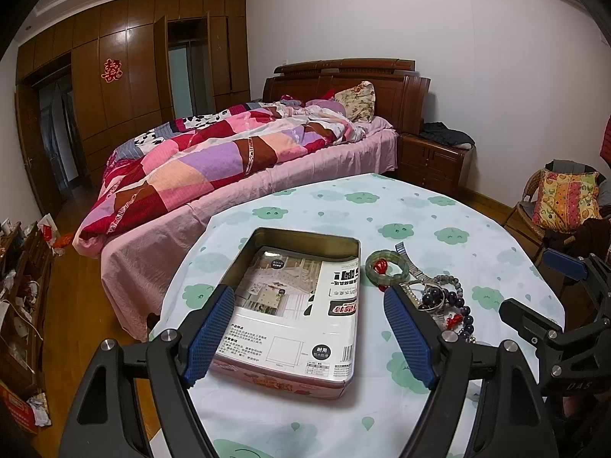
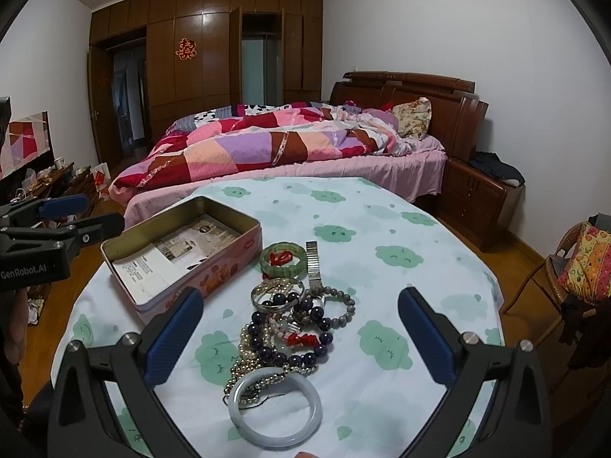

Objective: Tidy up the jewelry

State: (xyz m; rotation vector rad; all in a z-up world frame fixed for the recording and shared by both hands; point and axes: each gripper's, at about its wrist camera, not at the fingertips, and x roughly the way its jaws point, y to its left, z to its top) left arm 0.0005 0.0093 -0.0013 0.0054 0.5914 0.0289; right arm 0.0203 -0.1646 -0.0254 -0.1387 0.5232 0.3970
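Note:
An open pink tin box (image 1: 290, 305) lined with a printed sheet lies on the table (image 1: 439, 229); it also shows in the right wrist view (image 2: 183, 252). A jewelry pile (image 2: 290, 324) of bead bracelets lies right of the box. A green jade bangle (image 2: 283, 258) with a red cord, a metal watch band (image 2: 314, 263) and a white jade bangle (image 2: 275, 406) lie around it. My left gripper (image 1: 309, 305) is open over the box. My right gripper (image 2: 301, 305) is open over the pile. Both hold nothing.
The round table has a white cloth with green clouds. A bed (image 2: 282, 145) with a patchwork quilt stands behind it, a nightstand (image 2: 477, 194) to the right, a wicker chair (image 2: 573, 267) at far right, and a cluttered low cabinet (image 1: 23, 267) at left.

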